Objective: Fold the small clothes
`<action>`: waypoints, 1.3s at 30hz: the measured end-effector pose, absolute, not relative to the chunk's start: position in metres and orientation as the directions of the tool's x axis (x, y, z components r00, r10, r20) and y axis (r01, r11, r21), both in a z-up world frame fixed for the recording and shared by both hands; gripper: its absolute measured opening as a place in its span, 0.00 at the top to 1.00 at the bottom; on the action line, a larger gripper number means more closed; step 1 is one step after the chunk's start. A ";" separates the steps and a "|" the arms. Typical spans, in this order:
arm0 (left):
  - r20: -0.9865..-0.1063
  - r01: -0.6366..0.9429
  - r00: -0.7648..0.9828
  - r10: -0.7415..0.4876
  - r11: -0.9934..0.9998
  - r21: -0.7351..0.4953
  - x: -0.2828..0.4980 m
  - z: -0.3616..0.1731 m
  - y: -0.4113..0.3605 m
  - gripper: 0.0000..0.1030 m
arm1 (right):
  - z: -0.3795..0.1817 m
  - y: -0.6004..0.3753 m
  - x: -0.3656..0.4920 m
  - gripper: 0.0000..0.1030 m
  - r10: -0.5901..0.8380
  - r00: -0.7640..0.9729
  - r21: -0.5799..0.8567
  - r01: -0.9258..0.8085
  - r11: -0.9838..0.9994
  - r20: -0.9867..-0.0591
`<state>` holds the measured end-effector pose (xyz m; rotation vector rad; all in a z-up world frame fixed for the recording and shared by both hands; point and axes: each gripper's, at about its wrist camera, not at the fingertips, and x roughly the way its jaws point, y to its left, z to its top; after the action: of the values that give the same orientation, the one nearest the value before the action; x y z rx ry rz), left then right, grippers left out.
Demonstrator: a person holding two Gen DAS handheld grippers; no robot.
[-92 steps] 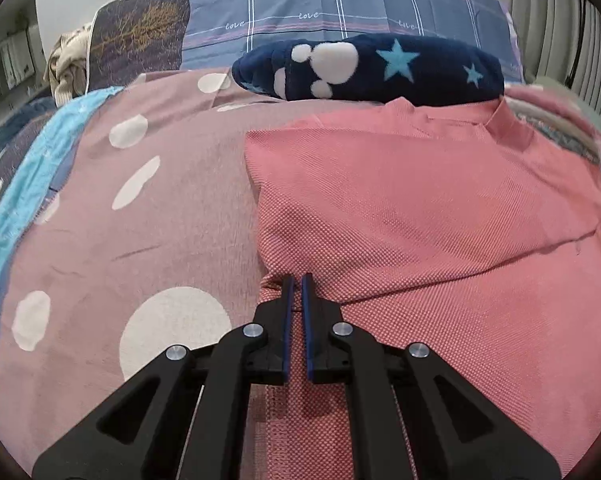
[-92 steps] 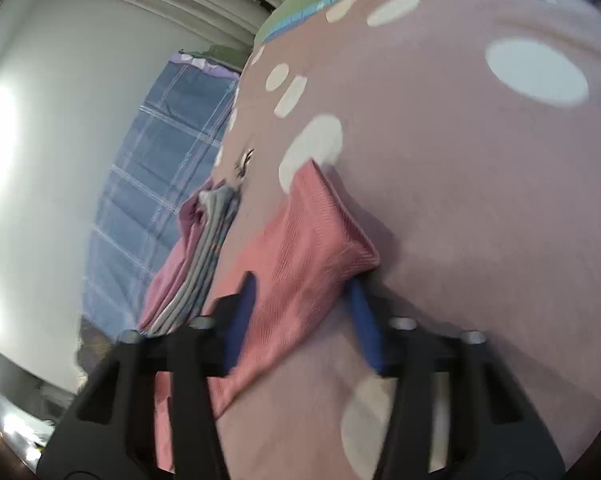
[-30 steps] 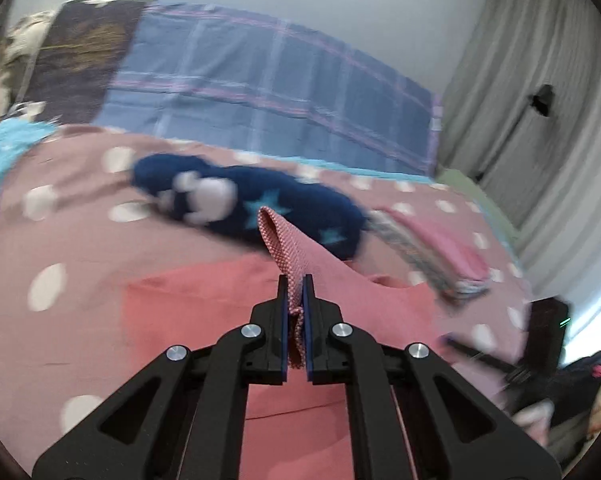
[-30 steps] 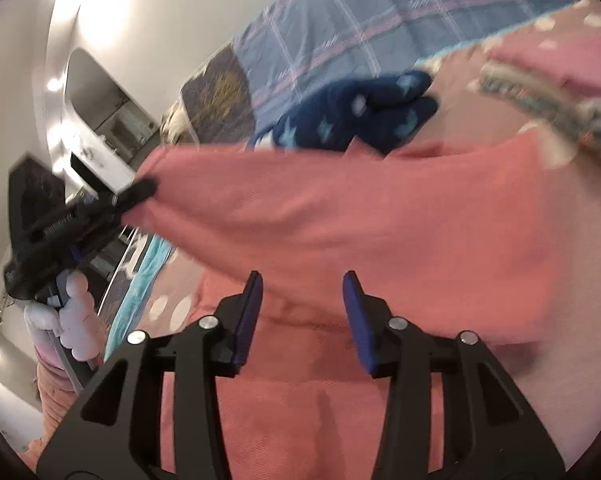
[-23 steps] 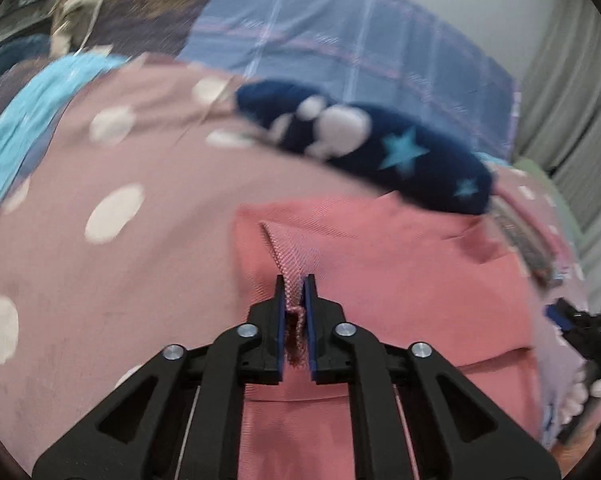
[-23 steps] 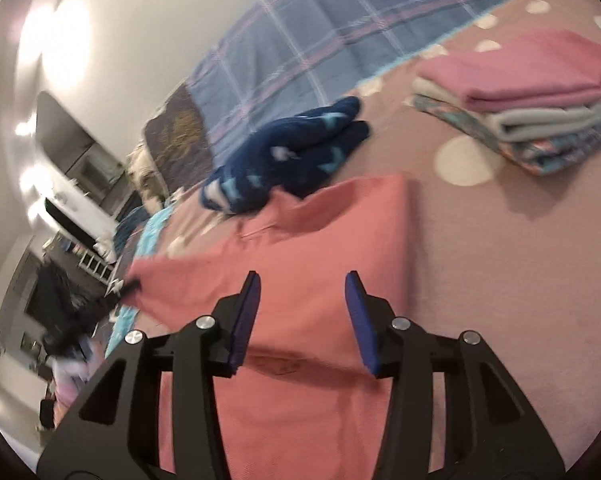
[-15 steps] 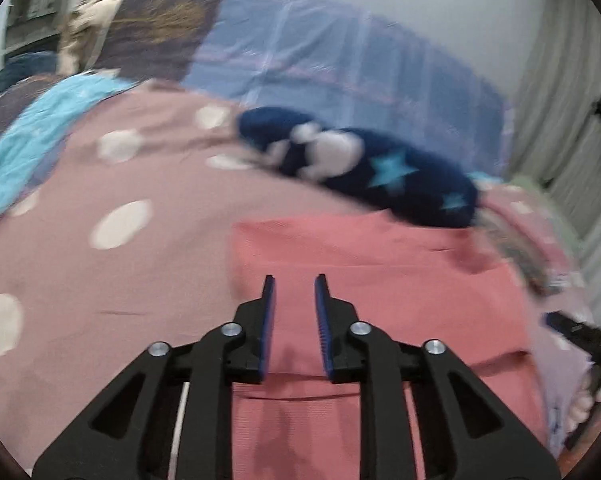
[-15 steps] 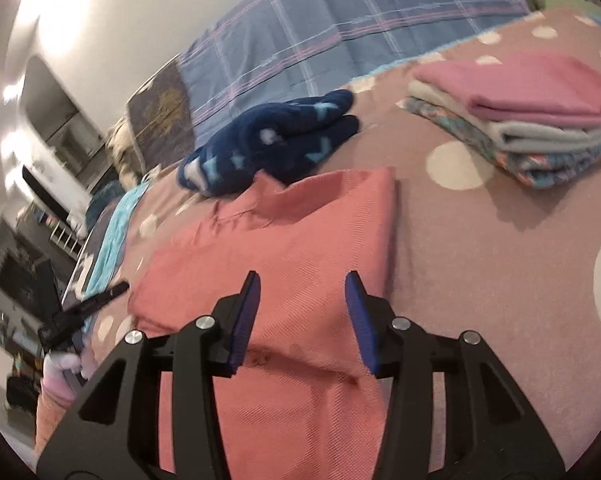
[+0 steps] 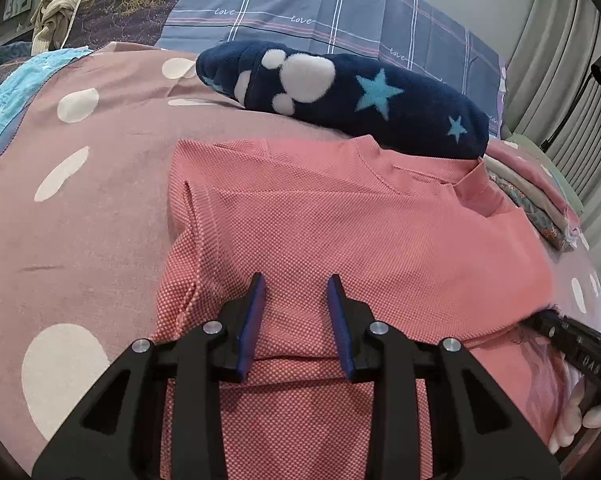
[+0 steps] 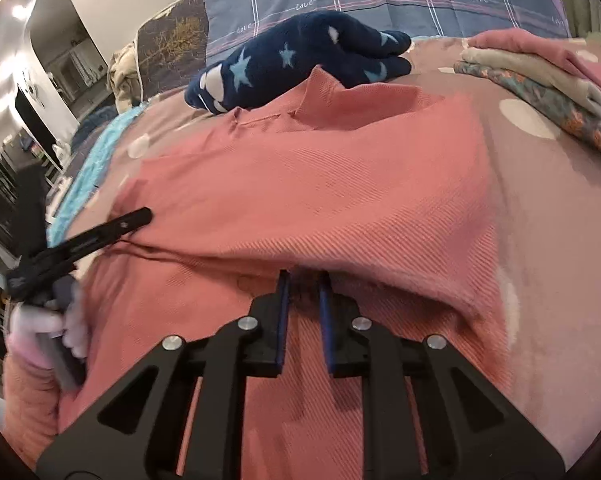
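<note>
We see a coral-pink polo shirt (image 9: 360, 232) lying across the middle of both frames on a bed covered by a dusty-pink duvet with white dots (image 9: 80, 184). In the left wrist view its far part is folded over the near part, and the fold's edge runs across the lower centre of the frame, just beyond our fingers. The collar (image 9: 476, 188) sits at the upper right of that frame, touching a navy fleece garment with stars and a white paw print (image 9: 340, 88) that lies just behind the shirt.

Our left hand-held gripper (image 9: 296, 300) stands wide at the bottom centre of its frame, blue pads apart over the shirt with nothing between them. In the right wrist view the same tool appears at the left edge (image 10: 80, 244), with its tip at the shirt's side edge.

Our right hand-held gripper (image 10: 303, 292) sits at the lower centre of its frame, its fingers at a narrow gap with their tips tucked under the folded edge of the shirt; we cannot tell whether any cloth is pinched between them.

A stack of folded clothes (image 10: 540, 80), pink on top, rests at the upper right of the right wrist frame, apart from the shirt. A blue plaid pillow (image 9: 320, 12) fills the top of the left wrist view.
</note>
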<state>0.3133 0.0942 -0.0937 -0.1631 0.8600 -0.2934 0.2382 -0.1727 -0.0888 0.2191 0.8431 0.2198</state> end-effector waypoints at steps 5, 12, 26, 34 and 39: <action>-0.720 0.189 0.617 -0.318 0.948 -0.256 0.314 -0.095 0.090 0.67 | -0.079 -0.183 0.234 0.92 0.021 0.731 0.115 0.078 0.990 -0.682; -0.719 0.191 0.616 -0.323 0.946 -0.261 0.314 -0.095 0.091 0.67 | -0.088 -0.248 0.213 1.00 0.033 0.671 0.227 0.203 0.953 -0.741; -0.710 0.203 0.612 -0.349 0.937 -0.285 0.314 -0.096 0.092 0.62 | -0.093 -0.198 0.232 0.95 0.112 0.640 0.164 0.023 0.986 -0.761; -0.713 0.215 0.613 -0.341 0.940 -0.265 0.313 -0.095 0.088 0.58 | -0.050 -0.222 0.227 0.83 0.185 0.708 0.246 -0.017 0.969 -0.682; -0.708 0.216 0.611 -0.353 0.935 -0.280 0.313 -0.095 0.090 0.58 | -0.051 -0.227 0.264 0.83 0.266 0.657 0.350 -0.003 0.937 -0.705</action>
<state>0.3133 0.0897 -0.0954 -0.1731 0.8529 -0.3302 0.2643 -0.2266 -0.0507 0.3341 0.8439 0.1554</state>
